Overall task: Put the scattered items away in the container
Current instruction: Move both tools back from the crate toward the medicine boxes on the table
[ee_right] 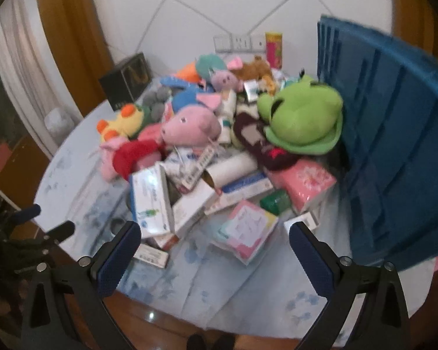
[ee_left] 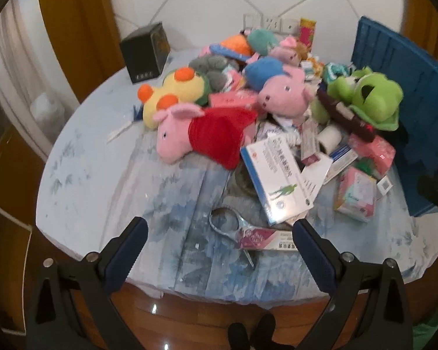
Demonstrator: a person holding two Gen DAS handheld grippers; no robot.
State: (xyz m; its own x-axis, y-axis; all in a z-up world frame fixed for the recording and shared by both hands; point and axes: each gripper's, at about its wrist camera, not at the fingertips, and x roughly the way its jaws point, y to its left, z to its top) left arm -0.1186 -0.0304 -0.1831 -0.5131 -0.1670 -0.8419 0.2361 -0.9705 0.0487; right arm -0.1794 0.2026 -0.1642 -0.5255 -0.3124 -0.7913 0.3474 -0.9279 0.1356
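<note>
Haven't grabbed anything yet. My left claw [ee_left: 220, 234] is spread wide and empty, hanging over the scissors [ee_left: 233, 233] at the near desk [ee_left: 102, 180] edge, so closing on those looks like the first move. I count three pink pigs, one yellow duck [ee_left: 172, 96] and one green frog [ee_left: 368, 99]. My right claw [ee_right: 214, 240] is apart too, facing the boxes. The blue crate [ee_right: 394, 145] sits tipped up far right.

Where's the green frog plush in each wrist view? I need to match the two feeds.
Left wrist: green frog plush sits right of centre, upper half, against the blue crate.
Right wrist: green frog plush sits just right of centre, atop the pile, beside the blue crate.
Shared landmark: the black box at the table's far left.
</note>
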